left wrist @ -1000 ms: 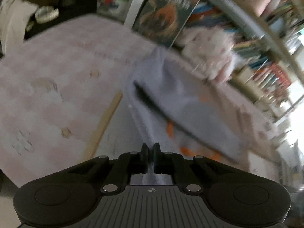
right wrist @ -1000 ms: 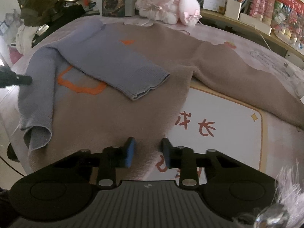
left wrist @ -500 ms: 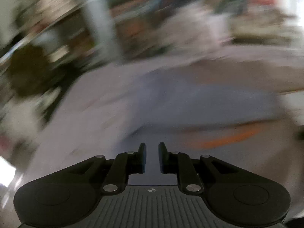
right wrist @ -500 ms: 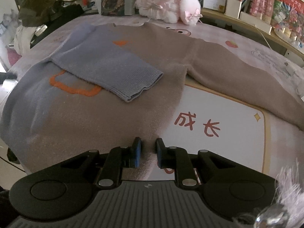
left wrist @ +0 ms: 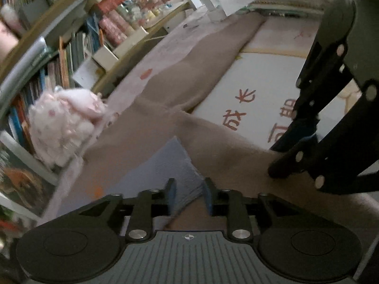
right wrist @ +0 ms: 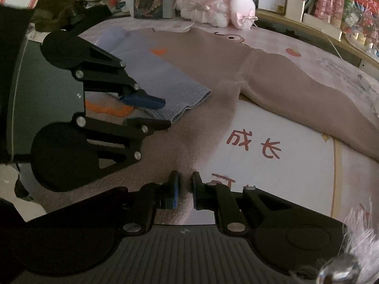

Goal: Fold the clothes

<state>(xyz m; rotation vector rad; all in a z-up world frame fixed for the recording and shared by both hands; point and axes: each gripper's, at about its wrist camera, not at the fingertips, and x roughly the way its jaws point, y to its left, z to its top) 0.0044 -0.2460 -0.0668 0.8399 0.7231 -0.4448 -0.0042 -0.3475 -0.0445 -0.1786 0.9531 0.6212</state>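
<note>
**Tan fuzzy sweater laid out flat, blue sleeve already folded in**

So there's one tan, soft-knit sweater [right wrist: 208,71] spread flat on the bed, front showing an orange outline graphic [right wrist: 106,110] and a small orange triangle [right wrist: 159,51]. Its periwinkle-blue ribbed sleeve [right wrist: 161,80] is folded diagonally across the chest, cuff [right wrist: 189,104] lying on the tan body. The other sleeve, tan [right wrist: 315,104], stretches straight out sideways, flat on the bedding. The hem edge is bunched slightly.

Plush toy [right wrist: 214,2], bookshelf [left wrist: 78,42] (crowded) block far edge.
</note>
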